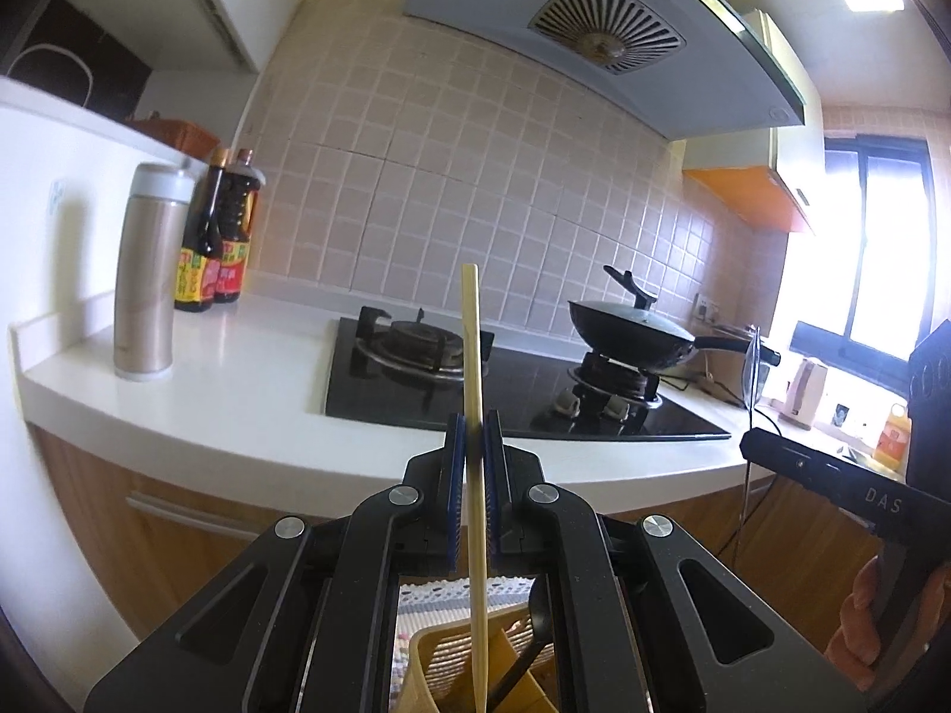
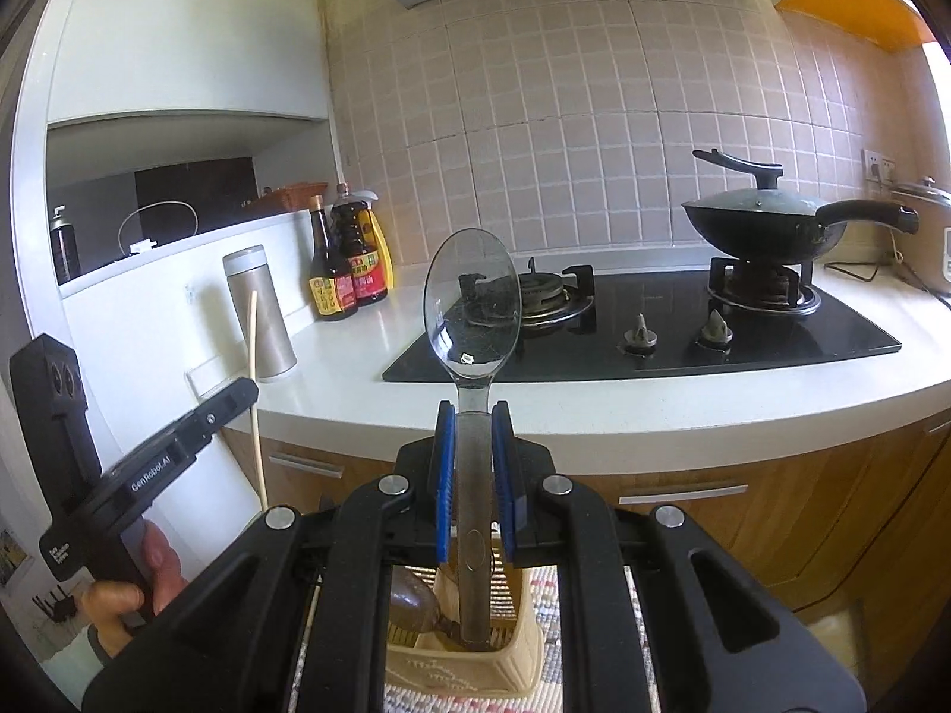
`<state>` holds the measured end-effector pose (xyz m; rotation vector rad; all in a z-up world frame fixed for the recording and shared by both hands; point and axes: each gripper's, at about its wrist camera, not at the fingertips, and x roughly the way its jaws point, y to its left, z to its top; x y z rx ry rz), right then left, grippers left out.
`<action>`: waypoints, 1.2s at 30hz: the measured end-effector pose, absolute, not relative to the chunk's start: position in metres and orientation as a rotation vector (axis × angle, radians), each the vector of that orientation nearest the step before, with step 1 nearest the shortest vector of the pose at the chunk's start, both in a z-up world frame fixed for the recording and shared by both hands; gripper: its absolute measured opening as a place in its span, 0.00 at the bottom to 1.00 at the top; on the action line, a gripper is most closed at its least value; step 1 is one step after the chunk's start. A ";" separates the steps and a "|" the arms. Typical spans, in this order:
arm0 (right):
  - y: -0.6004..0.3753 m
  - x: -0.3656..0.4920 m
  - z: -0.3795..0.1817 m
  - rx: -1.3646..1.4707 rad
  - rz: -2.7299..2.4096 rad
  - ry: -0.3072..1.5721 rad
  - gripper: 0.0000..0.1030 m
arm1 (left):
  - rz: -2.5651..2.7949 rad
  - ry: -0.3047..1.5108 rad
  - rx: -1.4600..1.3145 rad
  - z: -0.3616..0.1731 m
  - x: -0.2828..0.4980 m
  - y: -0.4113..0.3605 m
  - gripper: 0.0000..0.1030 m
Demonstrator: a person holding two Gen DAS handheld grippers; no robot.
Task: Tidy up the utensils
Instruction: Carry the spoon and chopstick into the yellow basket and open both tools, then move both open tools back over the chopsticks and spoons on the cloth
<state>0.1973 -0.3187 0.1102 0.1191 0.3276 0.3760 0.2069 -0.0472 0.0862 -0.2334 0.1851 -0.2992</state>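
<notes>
Holding one utensil in each gripper rn, both over the beige slotted holder (image 2: 475,662) down on the patterned mat.

Left wrist cam: my left gripper (image 1: 474,428) has its blue pads pinched on a single pale wooden chopstick (image 1: 474,392), thin and straight, standing upright w/ its lower end down in the holder. A black utensil handle (image 1: 532,647) leans in there too; can't see that from the other side.

Right wrist cam: my right gripper (image 2: 474,416) is clamped on a clear smoky plastic spoon (image 2: 472,309), oval bowl up top, long axis vertical, handle end down in the holder. Only this view shows a brown spoon bowl (image 2: 410,600) sitting in it, plus the left gripper off to the side w/ the chopstick.
</notes>
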 end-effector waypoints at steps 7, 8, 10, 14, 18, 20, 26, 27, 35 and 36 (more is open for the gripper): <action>-0.318 0.205 0.097 0.153 0.382 0.308 0.10 | -0.287 0.190 -0.246 0.070 0.208 -0.050 0.04; -0.318 0.206 0.094 0.159 0.387 0.311 0.10 | -0.290 0.194 -0.245 0.068 0.207 -0.052 0.04; -0.317 0.209 0.089 0.166 0.383 0.316 0.10 | -0.286 0.194 -0.234 0.061 0.205 -0.056 0.04; -0.310 0.209 0.082 0.118 0.338 0.300 0.10 | -0.292 0.214 -0.246 0.052 0.205 -0.058 0.04; -0.305 0.207 0.074 0.077 0.322 0.293 0.10 | -0.307 0.225 -0.249 0.045 0.203 -0.060 0.05; -0.305 0.205 0.072 0.069 0.318 0.290 0.10 | -0.312 0.228 -0.237 0.043 0.201 -0.062 0.05; -0.311 0.204 0.064 0.089 0.323 0.308 0.11 | -0.338 0.258 -0.250 0.039 0.197 -0.056 0.14; -0.312 0.202 0.063 0.091 0.324 0.311 0.11 | -0.339 0.261 -0.247 0.039 0.196 -0.054 0.17; -0.322 0.194 0.057 0.142 0.370 0.371 0.46 | -0.392 0.286 -0.242 0.044 0.184 -0.044 0.36; -0.324 0.192 0.058 0.150 0.372 0.375 0.46 | -0.398 0.289 -0.237 0.045 0.182 -0.044 0.37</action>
